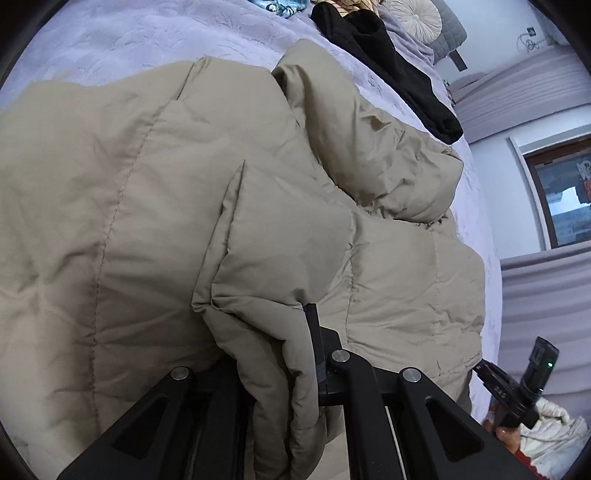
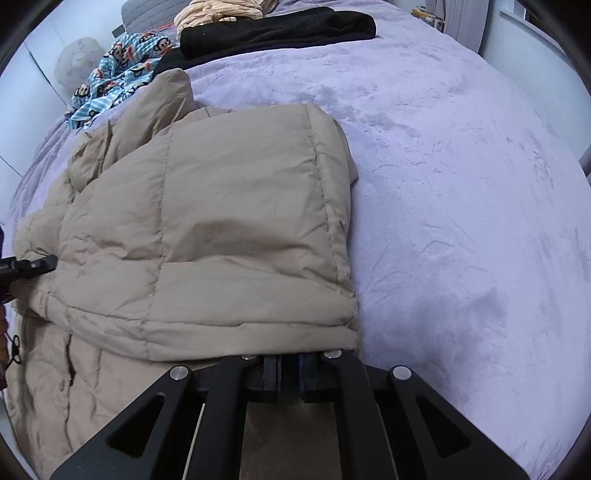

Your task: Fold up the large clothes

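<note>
A large beige quilted puffer jacket (image 1: pixel 166 206) lies on a lilac bedspread (image 1: pixel 110 40), part folded over itself. My left gripper (image 1: pixel 291 354) is shut on a thick fold of the jacket's edge; only its right finger (image 1: pixel 314 332) shows, the rest is buried in fabric. In the right wrist view the jacket (image 2: pixel 221 221) lies left of centre on the bedspread (image 2: pixel 461 184). My right gripper (image 2: pixel 288 369) is shut on the jacket's near edge, fingers pressed together under the fabric. The left gripper's tip (image 2: pixel 33 267) shows at the jacket's left edge. The right gripper's body (image 1: pixel 517 384) shows low right in the left wrist view.
A black garment (image 2: pixel 277 29) and a blue monkey-print cloth (image 2: pixel 118 74) lie at the head of the bed, with a cream garment (image 2: pixel 218 13) behind. The black garment (image 1: pixel 399 70) and a round cushion (image 1: pixel 417 16) show in the left wrist view. A window (image 1: pixel 561 192) is to the right.
</note>
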The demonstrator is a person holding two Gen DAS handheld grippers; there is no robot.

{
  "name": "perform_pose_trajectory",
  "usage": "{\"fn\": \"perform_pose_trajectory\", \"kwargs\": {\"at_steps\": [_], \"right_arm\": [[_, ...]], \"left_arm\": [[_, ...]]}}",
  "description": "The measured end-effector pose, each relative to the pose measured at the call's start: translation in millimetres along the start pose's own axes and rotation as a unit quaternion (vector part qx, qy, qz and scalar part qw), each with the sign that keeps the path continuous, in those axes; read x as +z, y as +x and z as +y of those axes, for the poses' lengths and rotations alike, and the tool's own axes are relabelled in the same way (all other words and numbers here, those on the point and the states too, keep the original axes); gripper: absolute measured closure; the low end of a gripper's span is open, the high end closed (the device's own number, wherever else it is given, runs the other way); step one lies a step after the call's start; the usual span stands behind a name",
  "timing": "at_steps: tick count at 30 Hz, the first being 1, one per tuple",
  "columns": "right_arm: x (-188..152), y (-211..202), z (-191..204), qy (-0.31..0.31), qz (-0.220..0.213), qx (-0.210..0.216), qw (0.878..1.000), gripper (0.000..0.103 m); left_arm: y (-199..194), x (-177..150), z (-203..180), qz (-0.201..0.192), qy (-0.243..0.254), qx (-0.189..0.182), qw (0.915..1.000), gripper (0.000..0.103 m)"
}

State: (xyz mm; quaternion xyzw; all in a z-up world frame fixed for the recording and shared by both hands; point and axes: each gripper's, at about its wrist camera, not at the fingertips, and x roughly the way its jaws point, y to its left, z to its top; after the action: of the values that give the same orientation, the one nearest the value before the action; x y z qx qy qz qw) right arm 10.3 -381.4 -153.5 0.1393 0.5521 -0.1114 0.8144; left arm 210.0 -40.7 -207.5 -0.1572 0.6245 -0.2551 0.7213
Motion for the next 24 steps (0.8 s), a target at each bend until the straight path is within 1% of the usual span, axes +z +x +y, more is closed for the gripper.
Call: {"fn": "perform_pose_trajectory", "kwargs": {"at_steps": [1,2,3,4,5,6,7,8,9,10,11,13,14,15,17,18,20,22,23,24], "right_arm": [[-4.3,-7.8,2.4,-0.007,0.003,0.005,1.000,0.095],[-9.6,-17.8,3.9,-0.014,0.004,0.012,1.000,0.095],[-14.2,-25.1,5.4,-0.016,0.003,0.019,1.000,0.095],[-17.7,-33.2,5.2,-0.016,0.001,0.025,1.000,0.095],[-19.8,-40.5,4.7,-0.014,-0.002,0.029,0.999,0.095],[-20.6,-46.3,3.7,-0.011,-0.008,0.032,0.999,0.095],[-18.7,-50.8,2.7,-0.006,-0.014,0.034,0.999,0.095],[-16.9,-55.0,1.2,0.002,-0.021,0.035,0.999,0.095],[-13.5,-58.1,-1.1,0.011,-0.027,0.037,0.999,0.095],[-8.8,-59.6,-3.8,0.021,-0.033,0.042,0.998,0.095],[-3.2,-60.7,-6.7,0.033,-0.039,0.049,0.997,0.095],[8.4,-59.1,-9.4,0.046,-0.043,0.065,0.996,0.095],[14.9,-56.8,-9.3,0.050,-0.044,0.072,0.995,0.095],[24.6,-53.0,-7.1,0.049,-0.044,0.077,0.995,0.095],[40.3,-46.7,0.3,0.042,-0.044,0.097,0.993,0.095],[48.7,-42.2,6.4,0.035,-0.042,0.107,0.993,0.095],[59.9,-31.9,19.3,0.016,-0.033,0.122,0.992,0.095],[68.2,-17.3,30.5,-0.006,-0.020,0.127,0.992,0.095],[70.2,-10.1,32.9,-0.014,-0.016,0.121,0.992,0.095],[71.8,0.3,32.7,-0.023,-0.011,0.108,0.994,0.095]], "left_arm": [[-1.9,2.6,-1.5,-0.002,0.005,0.012,0.9999,0.094],[-6.3,3.2,-3.3,-0.005,0.009,0.026,0.9996,0.088],[-11.4,3.5,-4.7,-0.010,0.013,0.043,0.9989,0.068],[-16.7,3.3,-6.1,-0.018,0.016,0.057,0.9981,0.056],[-25.6,2.3,-7.7,-0.035,0.020,0.067,0.9969,0.034],[-34.2,1.0,-8.7,-0.051,0.028,0.073,0.9957,0.027],[-40.2,1.0,-11.5,-0.063,0.039,0.082,0.9939,0.027],[-48.3,1.7,-12.8,-0.068,0.053,0.099,0.9914,0.027],[-54.7,2.1,-15.4,-0.078,0.060,0.122,0.9876,0.027],[-64.9,1.1,-16.9,-0.099,0.065,0.146,0.9822,0.027],[-73.0,1.0,-17.6,-0.113,0.071,0.150,0.9795,0.028],[-83.4,3.1,-23.0,-0.120,0.087,0.138,0.9792,0.055],[-85.1,6.4,-27.4,-0.112,0.099,0.130,0.9801,0.078],[-83.7,9.6,-32.8,-0.106,0.109,0.123,0.9808,0.081],[-75.2,12.6,-46.3,-0.099,0.132,0.104,0.9808,0.081],[-65.9,13.0,-54.5,-0.093,0.144,0.104,0.9797,0.081],[-44.2,12.1,-62.5,-0.080,0.161,0.124,0.9759,0.081],[-19.3,7.6,-56.2,-0.062,0.160,0.156,0.9729,0.081],[-7.8,6.9,-47.5,-0.050,0.151,0.161,0.9740,0.081],[0.3,5.8,-39.0,-0.044,0.144,0.156,0.9762,0.081]]}}
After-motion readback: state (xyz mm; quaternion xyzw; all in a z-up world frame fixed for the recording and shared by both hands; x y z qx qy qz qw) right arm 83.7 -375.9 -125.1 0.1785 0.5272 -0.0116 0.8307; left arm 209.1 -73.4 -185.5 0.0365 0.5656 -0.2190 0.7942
